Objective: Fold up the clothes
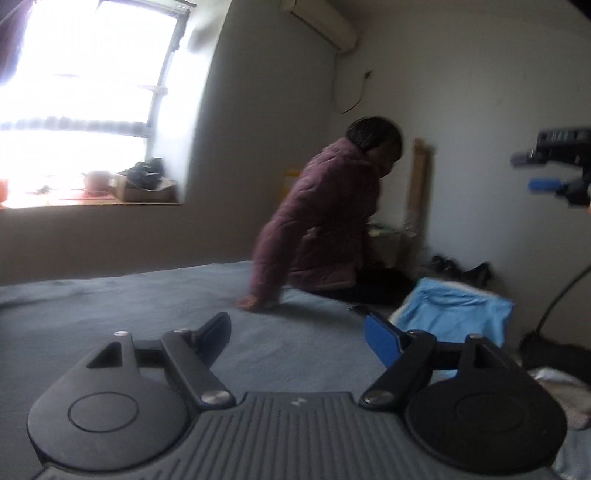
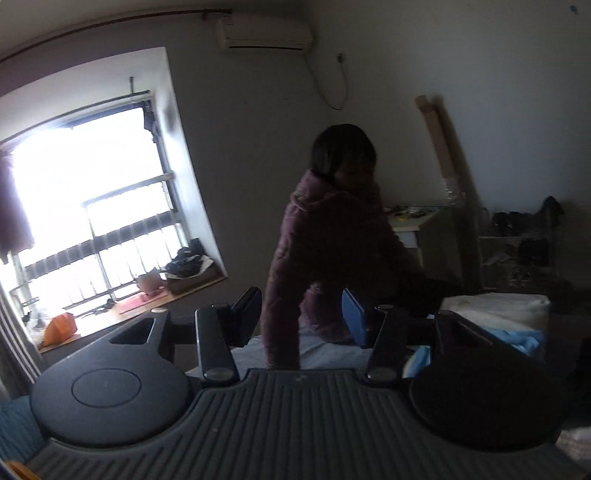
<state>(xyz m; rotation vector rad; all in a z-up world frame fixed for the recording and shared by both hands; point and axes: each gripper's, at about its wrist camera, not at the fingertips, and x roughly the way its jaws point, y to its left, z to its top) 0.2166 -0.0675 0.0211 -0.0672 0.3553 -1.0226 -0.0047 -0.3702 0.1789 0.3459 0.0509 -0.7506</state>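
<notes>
Nearest to us, the left gripper (image 1: 297, 334) hangs just above the grey-blue bed cover (image 1: 122, 317), its black finger and blue-padded finger spread wide with nothing between them. Our right gripper (image 2: 301, 314) is held higher, its jaws likewise parted and empty; in the left wrist view it shows only as a black-and-blue shape (image 1: 554, 166) cut off by the right edge of the frame.

Just past the left gripper's blue pad lies the light blue garment (image 1: 454, 314), crumpled on the right side of the bed and touched by neither gripper. From the right wrist view we see only a sliver of it (image 2: 528, 341), mostly hidden behind the gripper's housing, with a white folded bundle (image 2: 495, 306) beyond it that the left view barely reveals.

Further on, a person in a quilted plum-coloured jacket (image 1: 325, 221) sits on the bed's far edge, one hand (image 1: 251, 302) pressed on the cover; the right wrist view hides that hand behind the gripper body. The figure is motion-blurred in both views.

Farthest back, the bright barred window (image 2: 92, 206) is blown out, so the sill clutter is hard to read. The white wall air conditioner (image 2: 264, 33) is whole in the right view, clipped at the top in the left.
</notes>
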